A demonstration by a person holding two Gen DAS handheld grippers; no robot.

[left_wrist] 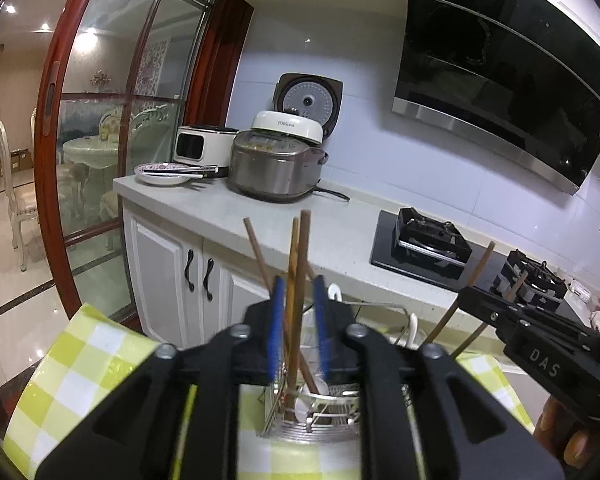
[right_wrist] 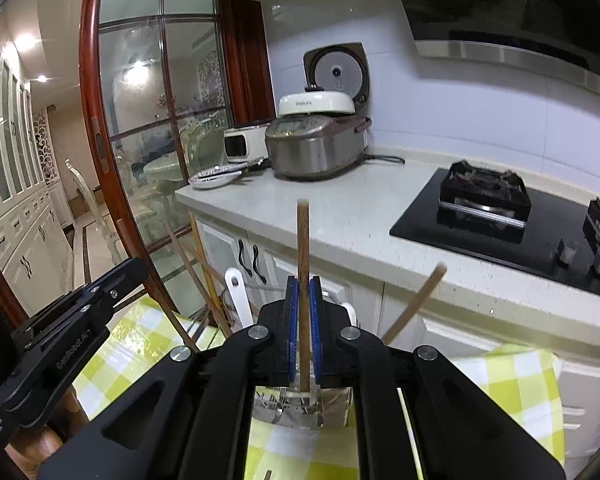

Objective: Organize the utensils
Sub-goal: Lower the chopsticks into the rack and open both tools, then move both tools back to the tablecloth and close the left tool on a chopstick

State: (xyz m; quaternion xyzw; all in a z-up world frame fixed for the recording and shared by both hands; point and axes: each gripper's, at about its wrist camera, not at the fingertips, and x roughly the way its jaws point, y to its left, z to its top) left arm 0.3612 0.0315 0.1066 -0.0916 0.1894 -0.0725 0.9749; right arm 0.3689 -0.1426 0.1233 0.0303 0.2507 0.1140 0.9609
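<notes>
Left claw (left_wrist: 298, 322) narrowly parted, brown wooden chopsticks (left_wrist: 298, 280) between pads, above steel wire utensil holder (left_wrist: 312, 412). Right claw (right_wrist: 304, 326) clamped on single wooden chopstick (right_wrist: 303, 248).

Left wrist view: mounted just behind the left gripper (left_wrist: 298, 320), looking forward along its fingers and slightly downward, very close above a wire utensil holder (left_wrist: 312, 412) on a yellow-checked tablecloth (left_wrist: 80, 360). Beyond that, facing a kitchen counter (left_wrist: 300, 224), rice cookers (left_wrist: 276, 164), gas hob (left_wrist: 424, 244) and range hood (left_wrist: 500, 80), with a glass sliding door (left_wrist: 112, 140) at left. Right wrist view: set the same way behind the right gripper (right_wrist: 304, 328), close over the same holder (right_wrist: 288, 408), angled a little more downward. Shared by both: counter (right_wrist: 340, 216), cookers (right_wrist: 316, 148), hob (right_wrist: 484, 204), door (right_wrist: 152, 100), tablecloth (right_wrist: 512, 384), and each other's gripper at the frame edge.
</notes>
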